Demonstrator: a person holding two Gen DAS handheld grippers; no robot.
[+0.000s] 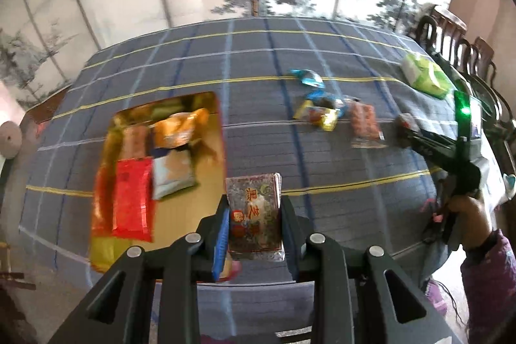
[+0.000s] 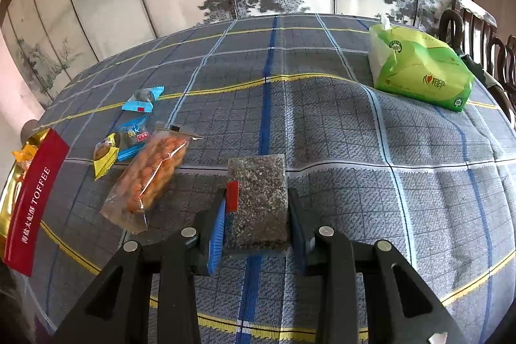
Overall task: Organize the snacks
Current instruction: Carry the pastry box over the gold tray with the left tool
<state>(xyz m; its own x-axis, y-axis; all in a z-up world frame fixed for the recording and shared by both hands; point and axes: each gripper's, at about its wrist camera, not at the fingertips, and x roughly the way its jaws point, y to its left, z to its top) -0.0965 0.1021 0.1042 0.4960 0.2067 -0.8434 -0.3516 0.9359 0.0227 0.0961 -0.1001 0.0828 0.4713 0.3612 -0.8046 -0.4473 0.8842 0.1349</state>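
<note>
Two claws are mine, and each is clamped on a snack packet. Far left on the blue checked worktop [image 1: 258, 47] lies the gold tray [image 1: 206, 182]. It holds a red packet [image 1: 132, 202], a pale packet [image 1: 172, 176] beside that, and an orange one [image 1: 180, 131] behind them. In my right view the tray's near side shows as a red band marked TOFFEE [image 2: 32, 202].

Just right of the tray, my left claw [image 1: 254, 215] grips a clear packet with red characters [image 1: 254, 211]. The packet stands upright between the two pads and sticks out ahead of the fingertips, near the tray's right edge.

Further right, loose sweets lie on the cloth: a blue-wrapped sweet [image 2: 142, 99] at the back, another blue one [image 2: 132, 137] and a yellow one [image 2: 104, 155] touching in front of it. Beside them a long clear bag of orange snacks [image 2: 151, 179] lies at a slant.

Right of that bag, my right claw [image 2: 258, 211] is closed on a dark speckled bar [image 2: 258, 199]. The bar sits squarely between the pads, its far end reaching beyond the fingertips, over the cloth.

At the far right rear corner rests a green tissue pack [image 2: 419, 66], well apart from both claws.
</note>
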